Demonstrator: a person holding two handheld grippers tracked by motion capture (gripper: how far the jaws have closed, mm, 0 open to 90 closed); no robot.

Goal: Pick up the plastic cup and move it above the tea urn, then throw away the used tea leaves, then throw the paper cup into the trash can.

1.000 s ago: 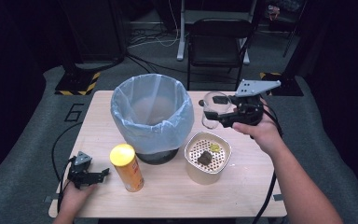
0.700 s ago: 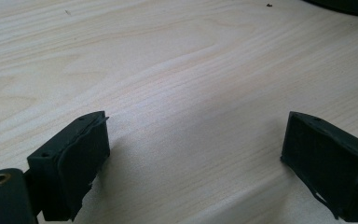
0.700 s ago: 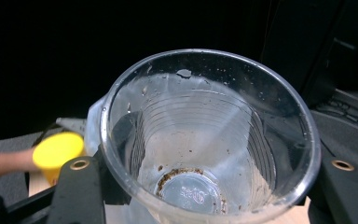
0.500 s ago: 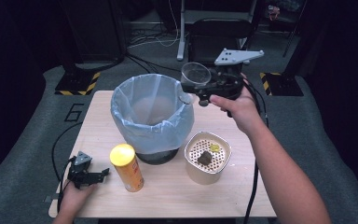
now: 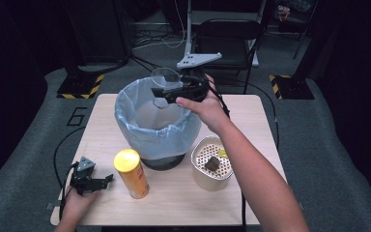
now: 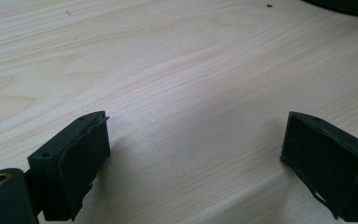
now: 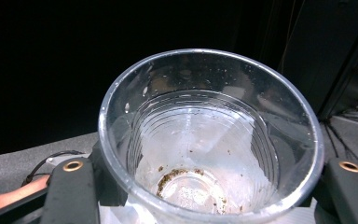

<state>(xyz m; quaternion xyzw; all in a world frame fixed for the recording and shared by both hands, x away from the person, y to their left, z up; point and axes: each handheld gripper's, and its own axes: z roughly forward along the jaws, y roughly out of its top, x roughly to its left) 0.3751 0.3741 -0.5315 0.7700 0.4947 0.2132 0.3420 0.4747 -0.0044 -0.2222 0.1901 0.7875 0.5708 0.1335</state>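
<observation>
Our right gripper (image 5: 160, 92) pinches the clear, thin-walled plastic cup (image 7: 209, 135) by its sides above the lined bin (image 5: 157, 126); light and crushable, we judge, so we squeeze gently.

The room all around is very dark, but light from above makes the table (image 5: 251, 193) bright. The right gripper (image 5: 160, 92) looks a bit blurry. Just ahead of it, the clear cup (image 7: 209, 140) shines with white glare (sharp and close). Soft shadows lie under the left gripper (image 6: 193, 154).

Cup (image 5: 165, 79) above bin (image 5: 156, 126); can (image 5: 131, 173) left of strainer (image 5: 213, 162).
</observation>
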